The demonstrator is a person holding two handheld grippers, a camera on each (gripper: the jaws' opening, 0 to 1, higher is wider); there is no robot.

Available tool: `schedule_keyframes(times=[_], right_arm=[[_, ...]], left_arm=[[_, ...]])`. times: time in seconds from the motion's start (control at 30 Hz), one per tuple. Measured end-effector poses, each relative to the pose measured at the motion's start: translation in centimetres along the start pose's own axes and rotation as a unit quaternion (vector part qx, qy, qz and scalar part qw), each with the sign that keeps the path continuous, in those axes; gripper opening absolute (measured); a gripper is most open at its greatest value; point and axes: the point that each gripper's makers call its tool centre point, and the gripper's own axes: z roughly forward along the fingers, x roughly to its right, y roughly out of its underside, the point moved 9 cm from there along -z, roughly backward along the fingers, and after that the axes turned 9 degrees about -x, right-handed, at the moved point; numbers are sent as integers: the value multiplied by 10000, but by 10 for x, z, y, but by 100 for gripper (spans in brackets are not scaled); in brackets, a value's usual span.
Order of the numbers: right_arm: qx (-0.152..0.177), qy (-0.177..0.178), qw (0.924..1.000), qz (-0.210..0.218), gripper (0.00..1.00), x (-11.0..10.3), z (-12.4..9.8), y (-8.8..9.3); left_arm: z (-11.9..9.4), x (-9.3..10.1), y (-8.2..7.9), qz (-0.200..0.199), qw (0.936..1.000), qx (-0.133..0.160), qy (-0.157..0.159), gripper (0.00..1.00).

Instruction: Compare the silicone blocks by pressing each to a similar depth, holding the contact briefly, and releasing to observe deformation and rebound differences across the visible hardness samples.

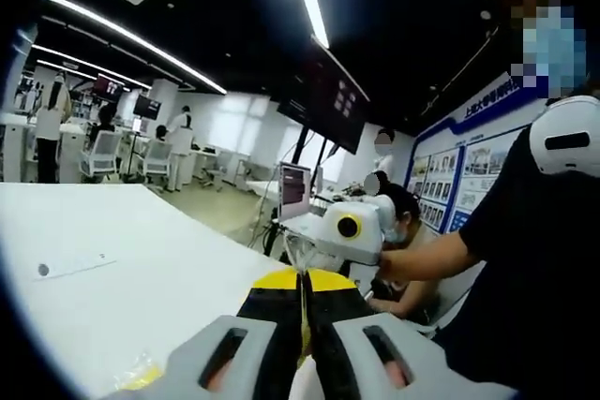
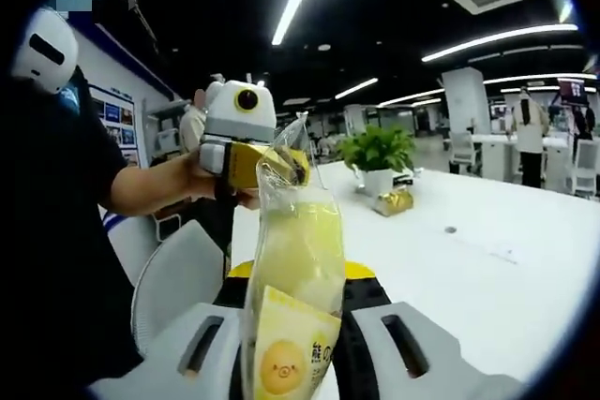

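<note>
White table (image 2: pixel 487 269) stretches through an open office under strip lights. A person's hand (image 2: pixel 202 175) lifts the left gripper (image 2: pixel 281 164) ahead of the right gripper (image 2: pixel 298 344). Between them a clear yellow bag (image 2: pixel 292 259) stands lengthwise, upright: right jaws clamp its bottom, left jaws pinch its top edge (image 1: pixel 302 259), closed nearly together.

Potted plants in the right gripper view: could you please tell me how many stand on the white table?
1: the potted plant stands on the white table, beside a gold packet. More may be hidden behind the clear bag.
</note>
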Motion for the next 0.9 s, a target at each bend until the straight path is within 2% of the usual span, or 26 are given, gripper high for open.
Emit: schedule_keyframes(times=[0.2,0.57,0.7,0.9], right_arm=[[-103,4,9998,-143,10,1,-1,1],[-215,-114,9996,-106,10,0,-1,6],[-171,-73,9998,-87,11,1,-1,7],[-68,-28,10000,30,16,5,-4,6]], left_arm=[[1,-1,1,24,10000,-62,23,0],[2,-2,5,37,9998,-193,22,0],[2,-1,5,-45,9998,-200,16,0],[6,-2,2,-409,9990,-157,26,0]])
